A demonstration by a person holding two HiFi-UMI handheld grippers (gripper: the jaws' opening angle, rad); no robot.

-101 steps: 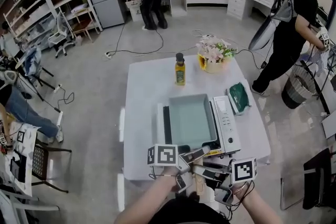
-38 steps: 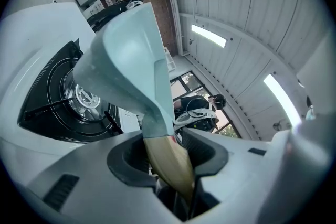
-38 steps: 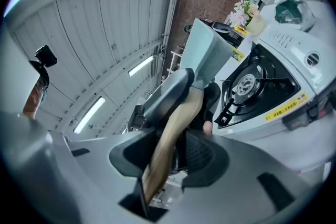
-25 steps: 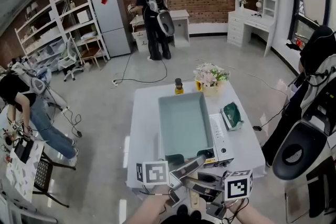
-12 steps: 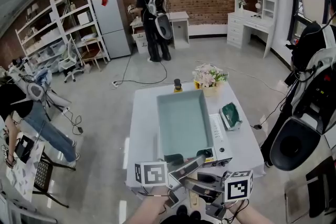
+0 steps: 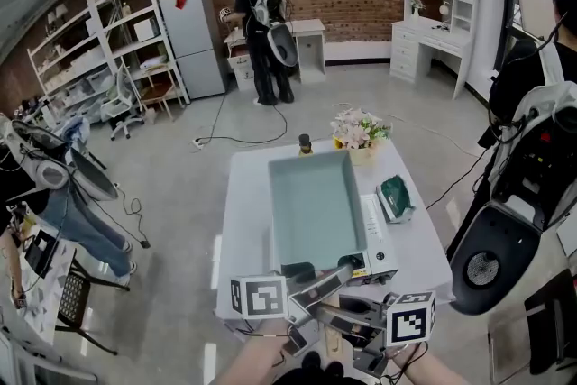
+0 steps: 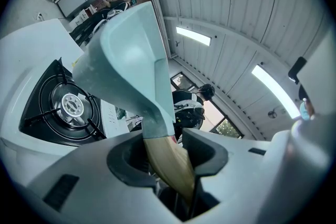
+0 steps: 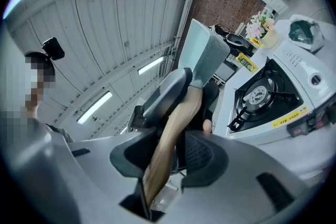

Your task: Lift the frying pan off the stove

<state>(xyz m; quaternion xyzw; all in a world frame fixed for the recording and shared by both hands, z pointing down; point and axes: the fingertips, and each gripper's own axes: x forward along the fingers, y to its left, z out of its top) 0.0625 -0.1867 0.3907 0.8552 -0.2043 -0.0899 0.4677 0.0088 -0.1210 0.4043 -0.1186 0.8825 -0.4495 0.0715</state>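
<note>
A pale green square frying pan (image 6: 315, 207) with a wooden handle hangs in the air above the white gas stove (image 6: 382, 243), clear of the burner (image 7: 71, 107). My left gripper (image 7: 168, 141) is shut on the wooden handle (image 7: 169, 165), with the pan (image 7: 128, 60) rising beyond it. My right gripper (image 8: 176, 152) grips the same handle (image 8: 170, 144) lower down, its jaws closing a little on it. In the head view both grippers, left (image 6: 341, 275) and right (image 6: 335, 313), meet below the pan's near edge, and the handle is mostly hidden there.
The stove sits on a white table (image 6: 239, 221) with an oil bottle (image 6: 305, 145), a pot of flowers (image 6: 359, 131) and a green cloth (image 6: 395, 196). A person with gear stands close at the table's right (image 6: 523, 194); another stands at the left.
Four seconds ago the pan lay low over the stove; now it is raised and fills more of the head view. Over the last second the grippers hold still while the person at the right shifts.
</note>
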